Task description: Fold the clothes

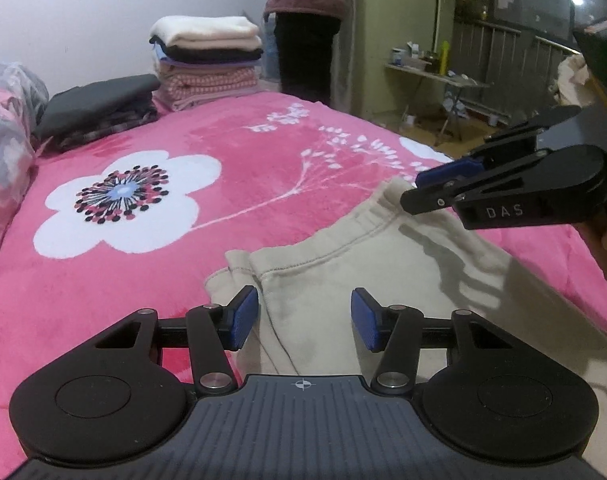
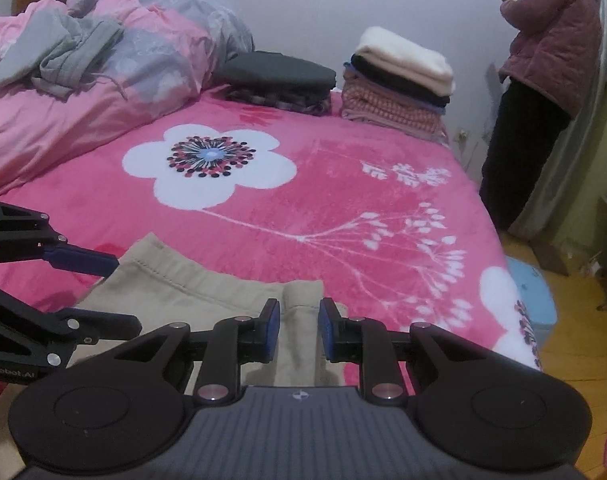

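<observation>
1. Beige fleece, a garment [image 1: 343, 264] with a stitched band along its far edge, lies partly folded on the near part of the pink flowered blanket [image 1: 151, 120]; it looks like sweatpants or a sweatshirt, I cannot tell which.
2. The left gripper [image 1: 305, 318] hovers over the near left corner of the cloth, jaws apart. Its blue pads [image 1: 245, 316] stand either side of the fabric and press on nothing, so it is released.
3. The right gripper [image 2: 299, 330] sits at the garment's other corner with its jaws drawn narrow. Cloth shows in the gap, but whether the pads pinch it I cannot tell.
4. The step in hand seems to be taking both corners of one edge before carrying it over.
5. To do it well, the left pads should close on the hem itself, through all layers, not on a loose top ply.
6. Both grips should sit level with each other, so the edge lifts straight and the fold line runs square.
7. Lift only enough to clear the blanket; its plush may drag at the fleece and skew the fold.
8. Two stacks of folded clothes [image 2: 395, 80] wait at the far side, well apart from the work, with a rumpled duvet [image 2: 103, 60] beyond on the left and a person [image 2: 543, 80] standing beside the bed.
</observation>
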Demonstrator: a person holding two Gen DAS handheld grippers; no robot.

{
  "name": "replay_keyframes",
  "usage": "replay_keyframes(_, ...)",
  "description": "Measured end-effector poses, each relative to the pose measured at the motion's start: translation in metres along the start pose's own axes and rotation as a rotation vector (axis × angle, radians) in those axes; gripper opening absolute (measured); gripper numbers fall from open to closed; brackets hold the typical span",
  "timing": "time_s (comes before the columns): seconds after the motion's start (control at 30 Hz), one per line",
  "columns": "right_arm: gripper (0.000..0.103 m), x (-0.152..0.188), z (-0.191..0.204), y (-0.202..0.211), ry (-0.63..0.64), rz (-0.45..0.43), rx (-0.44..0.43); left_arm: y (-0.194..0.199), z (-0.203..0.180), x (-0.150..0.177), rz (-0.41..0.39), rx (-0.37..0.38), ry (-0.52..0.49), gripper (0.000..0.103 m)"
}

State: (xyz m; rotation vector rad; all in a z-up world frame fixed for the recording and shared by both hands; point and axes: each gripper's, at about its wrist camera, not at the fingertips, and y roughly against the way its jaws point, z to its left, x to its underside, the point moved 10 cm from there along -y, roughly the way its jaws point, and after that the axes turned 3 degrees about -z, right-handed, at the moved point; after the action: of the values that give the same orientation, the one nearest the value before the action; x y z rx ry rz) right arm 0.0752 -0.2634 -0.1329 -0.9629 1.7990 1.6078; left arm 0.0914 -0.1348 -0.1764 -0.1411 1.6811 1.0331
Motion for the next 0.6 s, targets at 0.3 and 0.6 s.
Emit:
replay_keyframes(0.3,0.010,0.003,0.000,-0.009,0.002,-0.006,-0.001,-0.005,0.000,-0.001,-0.026,0.005,-0.013,0.034)
replay_keyframes(0.6,0.008,-0.002,0.004,0.007,0.041,-0.061,0.030,0.000,-0.001,-0.004,-0.057,-0.008,-0.008,0.008)
